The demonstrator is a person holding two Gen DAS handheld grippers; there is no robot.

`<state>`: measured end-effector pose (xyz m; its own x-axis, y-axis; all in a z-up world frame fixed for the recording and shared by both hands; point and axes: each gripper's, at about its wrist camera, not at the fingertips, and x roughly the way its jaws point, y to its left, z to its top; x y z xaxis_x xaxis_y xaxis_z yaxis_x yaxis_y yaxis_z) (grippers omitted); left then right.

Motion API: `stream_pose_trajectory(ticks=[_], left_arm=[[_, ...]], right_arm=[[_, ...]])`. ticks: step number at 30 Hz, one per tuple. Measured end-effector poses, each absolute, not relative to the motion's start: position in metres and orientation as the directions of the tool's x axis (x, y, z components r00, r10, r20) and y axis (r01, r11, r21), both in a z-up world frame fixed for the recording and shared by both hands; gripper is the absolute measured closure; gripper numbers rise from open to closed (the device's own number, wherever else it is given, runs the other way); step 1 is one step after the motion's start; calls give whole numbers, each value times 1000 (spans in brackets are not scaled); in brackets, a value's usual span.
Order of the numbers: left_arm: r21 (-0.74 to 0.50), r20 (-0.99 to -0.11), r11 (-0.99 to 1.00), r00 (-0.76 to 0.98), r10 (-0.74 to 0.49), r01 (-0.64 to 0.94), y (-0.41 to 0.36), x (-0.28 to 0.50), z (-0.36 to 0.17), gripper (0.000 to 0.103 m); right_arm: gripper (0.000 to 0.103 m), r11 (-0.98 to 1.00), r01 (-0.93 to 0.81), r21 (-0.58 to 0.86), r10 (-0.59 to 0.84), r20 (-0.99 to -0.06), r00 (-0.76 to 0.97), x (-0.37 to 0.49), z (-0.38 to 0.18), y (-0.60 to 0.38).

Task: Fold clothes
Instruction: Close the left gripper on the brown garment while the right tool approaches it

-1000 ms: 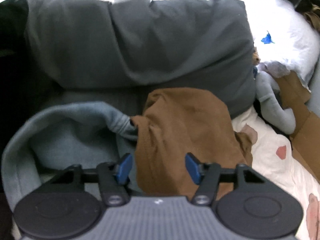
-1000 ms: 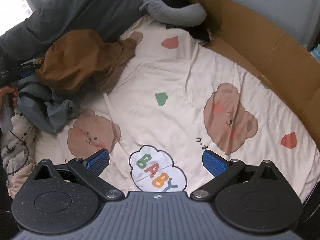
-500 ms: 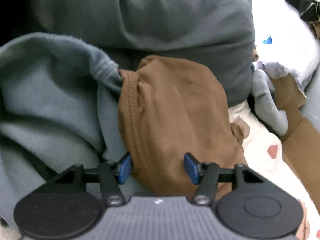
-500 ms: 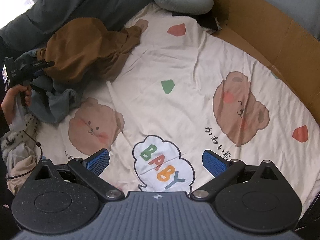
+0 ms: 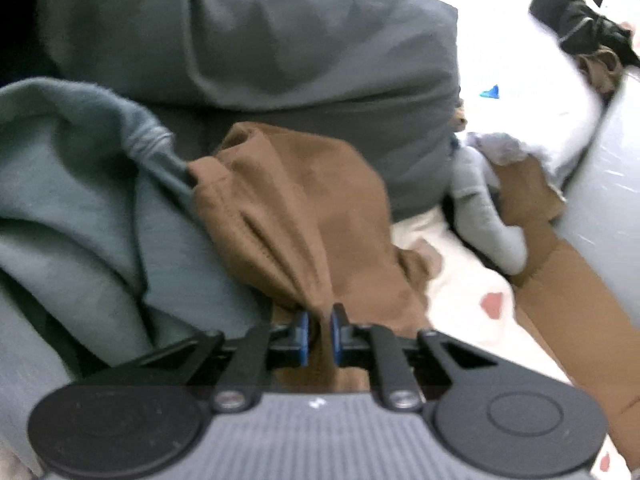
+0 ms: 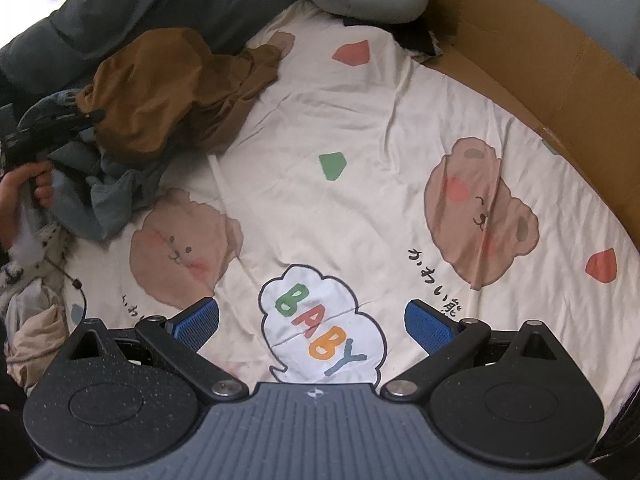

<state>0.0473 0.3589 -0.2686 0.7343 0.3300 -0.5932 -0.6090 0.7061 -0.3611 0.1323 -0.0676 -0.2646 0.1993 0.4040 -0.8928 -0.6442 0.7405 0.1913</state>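
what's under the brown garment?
The brown garment lies partly on the blue-grey garment and partly on the bear-print sheet, against the dark grey pillow. Anything else beneath is covered.

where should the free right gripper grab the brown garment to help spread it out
Take the loose tail of the brown garment that trails flat onto the bear sheet, coming from the open sheet side. The left gripper is closing on a pinched fold at the opposite edge, beside the blue-grey garment, so the far tail gives the widest spread. The right gripper hangs open.
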Motion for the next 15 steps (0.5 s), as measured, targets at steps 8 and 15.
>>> stream_pose_trajectory(ticks=[8, 15], left_arm=[[-430, -560, 746, 799, 222, -509, 323, 55, -246, 101], [-447, -520, 811, 848, 106, -376, 281, 74, -225, 101]], right_arm=[[1, 721, -664, 199, 429, -880, 202, 131, -269, -57], [1, 702, -675, 227, 476, -855, 206, 129, -278, -41]])
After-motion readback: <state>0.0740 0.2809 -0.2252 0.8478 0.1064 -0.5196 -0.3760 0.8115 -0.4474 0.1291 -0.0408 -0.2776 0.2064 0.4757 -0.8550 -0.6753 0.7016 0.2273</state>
